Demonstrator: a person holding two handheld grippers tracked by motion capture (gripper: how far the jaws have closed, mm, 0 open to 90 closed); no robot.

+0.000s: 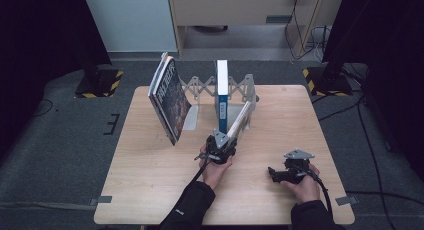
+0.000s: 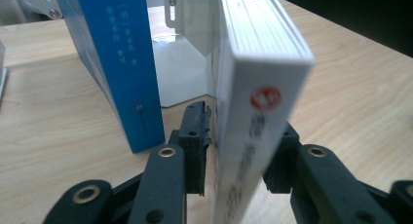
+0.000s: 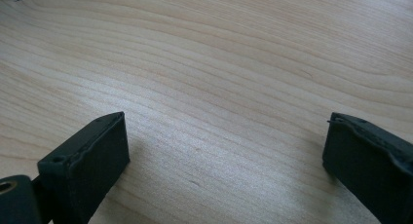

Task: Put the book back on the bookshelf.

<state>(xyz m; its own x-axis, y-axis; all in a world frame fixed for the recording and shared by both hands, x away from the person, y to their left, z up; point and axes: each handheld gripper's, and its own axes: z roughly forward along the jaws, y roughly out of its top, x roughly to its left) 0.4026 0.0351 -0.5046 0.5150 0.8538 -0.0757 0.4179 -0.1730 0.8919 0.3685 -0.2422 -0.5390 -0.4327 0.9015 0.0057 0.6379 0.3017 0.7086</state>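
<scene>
The wooden worktop [image 1: 150, 180] is the biggest thing in the high view; its near edge is cut off at the bottom of that picture, and so are the person's dark sleeves. At its far side stands a grey metal book rack [image 1: 197, 85] with scissor-like links, partly hidden by the books it holds. A large dark-covered book [image 1: 170, 100] leans at the rack's left end, tilted to the left, and its cover print is too small to read. A blue-spined book [image 1: 222, 95] stands upright near the middle of the rack. Just right of it a white book [image 1: 240, 120] leans with its top towards the rack's right end and its lower end at the left claw [image 1: 220, 149].

In the left gripper view the white book [image 2: 253, 112] stands between the two jaws of the left claw [image 2: 238, 160]. A thin gap shows beside the left jaw, while the right jaw is hidden behind the book, so I cannot tell whether the pads press on it. The book's spine print is blurred, apart from a round red mark.

The right claw [image 1: 280, 174] rests on the worktop to the right, well apart from the books. In the right gripper view the right claw [image 3: 224, 151] stands wide, with bare wood between the jaws.
</scene>
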